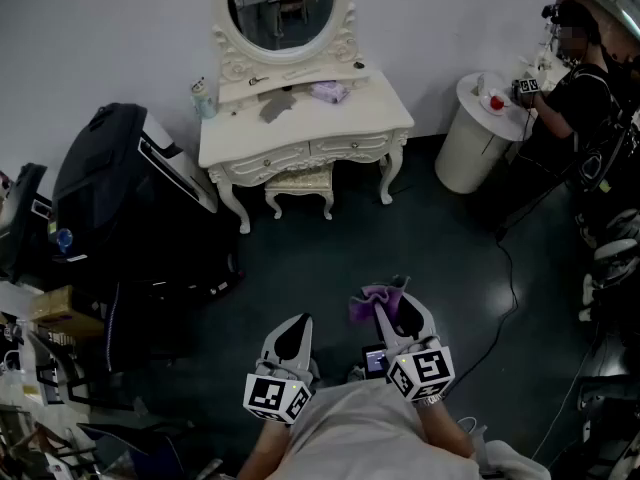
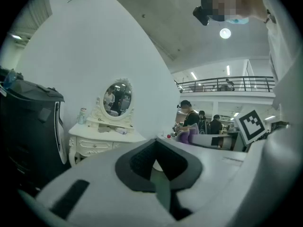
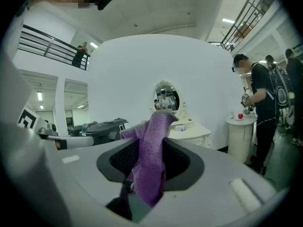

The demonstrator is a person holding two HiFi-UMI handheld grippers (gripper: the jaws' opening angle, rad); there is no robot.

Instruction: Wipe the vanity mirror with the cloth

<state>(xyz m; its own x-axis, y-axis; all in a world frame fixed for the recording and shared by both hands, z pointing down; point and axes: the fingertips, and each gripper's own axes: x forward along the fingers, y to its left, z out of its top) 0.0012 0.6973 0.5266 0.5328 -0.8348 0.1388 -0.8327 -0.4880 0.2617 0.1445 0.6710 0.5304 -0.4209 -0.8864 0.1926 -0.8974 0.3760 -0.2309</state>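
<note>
An oval vanity mirror (image 1: 283,8) in a white carved frame stands on a white dressing table (image 1: 372,118) against the far wall; it also shows small in the left gripper view (image 2: 117,97) and the right gripper view (image 3: 165,97). My right gripper (image 1: 390,305) is low in the head view, far from the table, shut on a purple cloth (image 1: 375,297) that sticks up between its jaws (image 3: 151,160). My left gripper (image 1: 292,338) hangs beside it, its jaws together with nothing between them (image 2: 158,162).
A stool (image 1: 298,186) sits under the table. A large black suitcase (image 1: 120,188) stands left of it. At the right, a person (image 1: 580,88) works at a round white side table (image 1: 480,133). A bottle (image 1: 203,98) and small items lie on the tabletop. Dark floor lies between.
</note>
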